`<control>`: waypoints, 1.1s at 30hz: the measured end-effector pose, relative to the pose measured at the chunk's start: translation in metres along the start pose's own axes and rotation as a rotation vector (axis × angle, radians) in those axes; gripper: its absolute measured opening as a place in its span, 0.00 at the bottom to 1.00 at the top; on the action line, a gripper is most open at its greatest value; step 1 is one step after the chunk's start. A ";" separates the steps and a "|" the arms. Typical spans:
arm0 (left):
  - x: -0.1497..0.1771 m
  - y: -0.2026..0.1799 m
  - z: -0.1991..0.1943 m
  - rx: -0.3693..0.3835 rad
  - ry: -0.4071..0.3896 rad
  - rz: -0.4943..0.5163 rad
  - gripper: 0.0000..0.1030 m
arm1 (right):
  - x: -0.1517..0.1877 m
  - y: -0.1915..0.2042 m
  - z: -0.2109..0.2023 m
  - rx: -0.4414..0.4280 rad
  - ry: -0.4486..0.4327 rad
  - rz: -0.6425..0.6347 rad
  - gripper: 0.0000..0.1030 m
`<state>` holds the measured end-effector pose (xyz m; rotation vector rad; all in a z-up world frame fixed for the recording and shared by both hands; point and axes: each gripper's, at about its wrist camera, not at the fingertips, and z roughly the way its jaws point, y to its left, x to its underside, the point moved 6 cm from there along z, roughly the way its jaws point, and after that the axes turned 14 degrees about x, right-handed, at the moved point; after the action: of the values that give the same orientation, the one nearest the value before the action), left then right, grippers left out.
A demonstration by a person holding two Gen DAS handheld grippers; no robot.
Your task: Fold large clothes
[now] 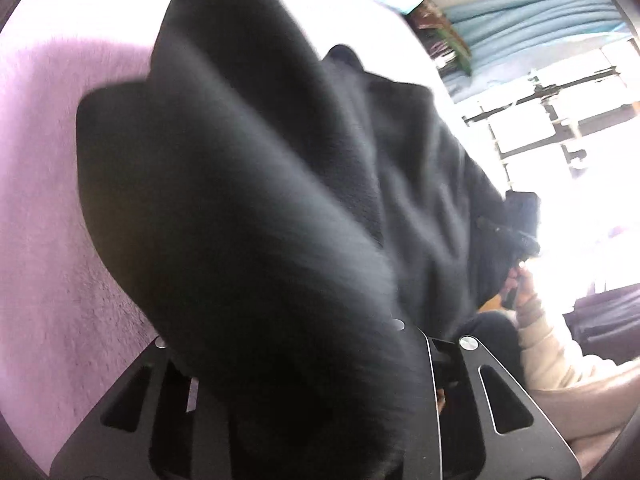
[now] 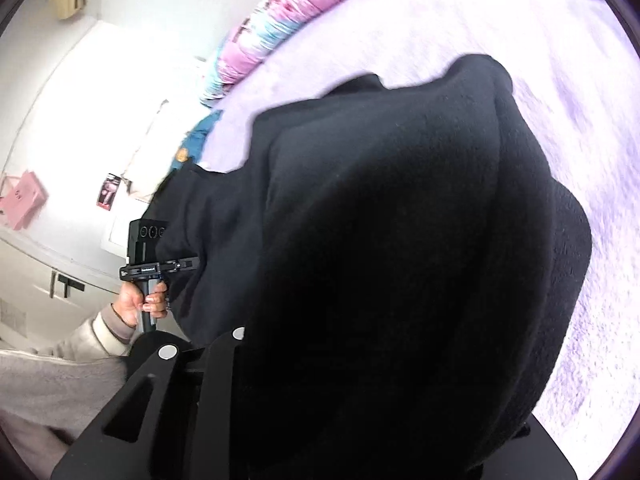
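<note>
A large black fleece garment (image 1: 280,200) fills the left wrist view and hangs above a lilac blanket (image 1: 48,200). It drapes over my left gripper (image 1: 304,360) and hides the fingers; the cloth bunches out from between the jaws, which are shut on it. In the right wrist view the same garment (image 2: 400,240) covers my right gripper (image 2: 360,360) in the same way, gripped and with the fingers hidden. The cloth spans between both grippers. A hand in a cream sleeve (image 2: 144,300) holds the left gripper's handle at the garment's left edge.
The lilac blanket (image 2: 560,80) spreads to the right and far side. Pink and blue patterned bedding (image 2: 260,40) lies along its far edge. Blue folded cloth (image 1: 540,12) and a bright window frame (image 1: 540,120) are on the right. A pink box (image 2: 20,200) stands by the wall.
</note>
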<state>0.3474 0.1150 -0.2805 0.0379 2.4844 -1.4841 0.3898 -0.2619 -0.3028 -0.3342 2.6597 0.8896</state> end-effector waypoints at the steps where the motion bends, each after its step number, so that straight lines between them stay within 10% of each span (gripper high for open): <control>1: -0.002 -0.010 -0.005 0.010 -0.008 0.004 0.26 | -0.003 0.002 -0.004 0.001 -0.009 -0.010 0.25; 17: -0.024 -0.119 -0.151 0.053 -0.207 0.117 0.24 | -0.099 0.161 -0.059 -0.070 -0.116 -0.257 0.25; 33: 0.026 -0.088 -0.409 -0.101 -0.441 0.085 0.24 | -0.175 0.376 0.017 -0.194 -0.050 -0.489 0.25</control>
<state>0.2287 0.4258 -0.0251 -0.1806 2.1657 -1.1789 0.4365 0.0625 -0.0481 -0.9440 2.2882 0.9690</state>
